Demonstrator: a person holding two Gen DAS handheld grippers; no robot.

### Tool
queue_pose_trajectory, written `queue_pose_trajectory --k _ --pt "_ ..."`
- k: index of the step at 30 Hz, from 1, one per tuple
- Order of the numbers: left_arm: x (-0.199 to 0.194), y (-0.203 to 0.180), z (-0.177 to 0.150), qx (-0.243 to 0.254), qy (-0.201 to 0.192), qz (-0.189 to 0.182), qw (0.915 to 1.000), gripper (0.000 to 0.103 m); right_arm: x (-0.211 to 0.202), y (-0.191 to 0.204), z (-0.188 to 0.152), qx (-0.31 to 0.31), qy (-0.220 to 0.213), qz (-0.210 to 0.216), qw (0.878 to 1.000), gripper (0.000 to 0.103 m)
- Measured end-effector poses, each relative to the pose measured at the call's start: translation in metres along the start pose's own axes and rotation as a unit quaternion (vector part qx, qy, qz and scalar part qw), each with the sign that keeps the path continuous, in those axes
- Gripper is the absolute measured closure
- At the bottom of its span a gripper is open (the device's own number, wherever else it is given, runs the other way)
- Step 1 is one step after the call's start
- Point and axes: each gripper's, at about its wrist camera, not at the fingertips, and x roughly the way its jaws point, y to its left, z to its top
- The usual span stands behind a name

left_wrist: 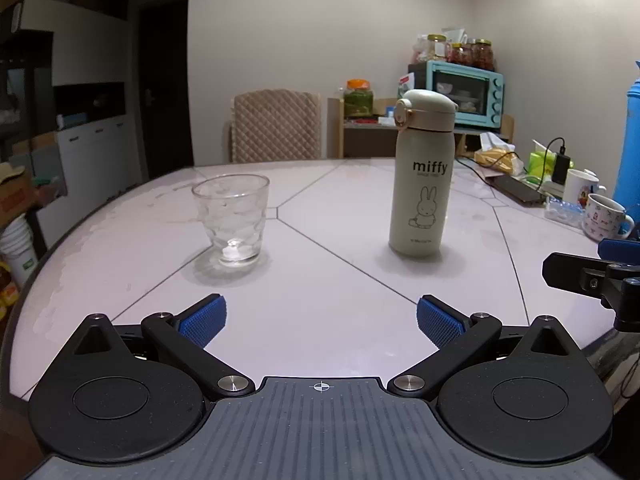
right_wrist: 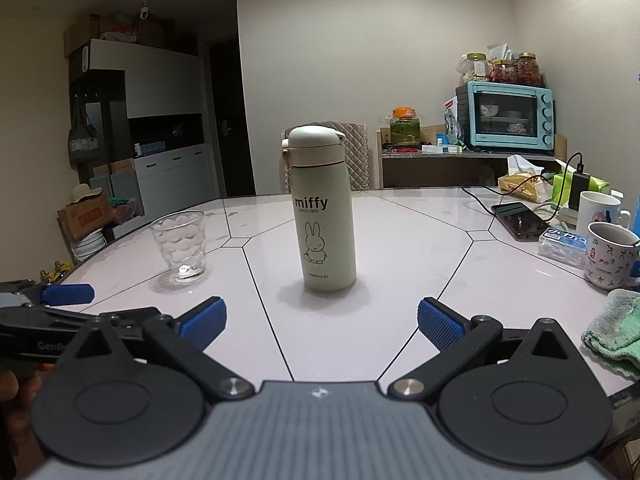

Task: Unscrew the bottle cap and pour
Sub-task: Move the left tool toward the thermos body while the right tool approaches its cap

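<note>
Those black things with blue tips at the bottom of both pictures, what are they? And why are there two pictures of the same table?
They are grabbing tools, like big tweezers. A person holds one in each hand, and each tool has its own camera looking out along its two fingers. One picture comes from the left gripper, the other from the right gripper. Both are open and hold nothing.

On the white table stands a cream Miffy bottle with its cap still on. Beside it stands an empty glass. Along the far side, on the right, are mugs, a phone on a cable, and a green cloth. The right gripper looks straight at the bottle.
</note>
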Motion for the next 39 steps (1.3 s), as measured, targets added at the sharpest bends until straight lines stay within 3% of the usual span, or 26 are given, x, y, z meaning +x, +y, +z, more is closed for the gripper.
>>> queue_pose_trajectory --k 39 --pt "0.068 -0.019 0.022 0.032 -0.004 -0.030 0.9990 0.000 0.060 -0.030 0.024 -0.007 -0.007 0.008 1.000 0.000"
